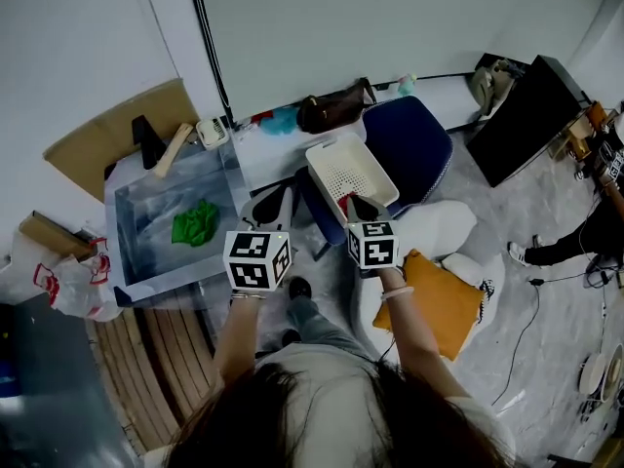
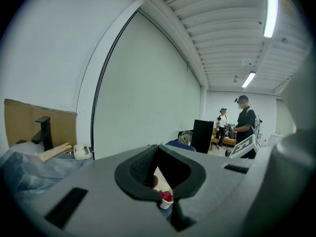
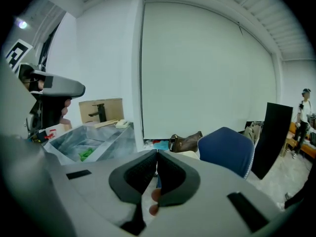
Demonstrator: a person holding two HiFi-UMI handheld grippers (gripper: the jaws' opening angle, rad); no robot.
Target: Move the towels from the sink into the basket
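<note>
A green towel (image 1: 197,224) lies crumpled in the sink (image 1: 136,266) at the left; the right gripper view shows the same towel (image 3: 86,153) in the sink (image 3: 106,137). The white basket (image 1: 375,164) stands on the floor to the right of the sink, with a red towel (image 1: 343,206) at its near end. My left gripper (image 1: 276,206) hovers between sink and basket, shut and empty. My right gripper (image 1: 359,208) hangs over the basket's near end, shut, with nothing between its tips. Below the left jaws I glimpse the red towel (image 2: 165,196).
A black faucet (image 1: 146,139), a wooden brush (image 1: 174,149) and a white soap dish (image 1: 211,131) sit at the sink's back. A blue chair (image 1: 409,144) stands behind the basket, a brown bag (image 1: 331,110) by the wall, an orange cushion (image 1: 444,300) at right. Two people stand far off (image 2: 242,122).
</note>
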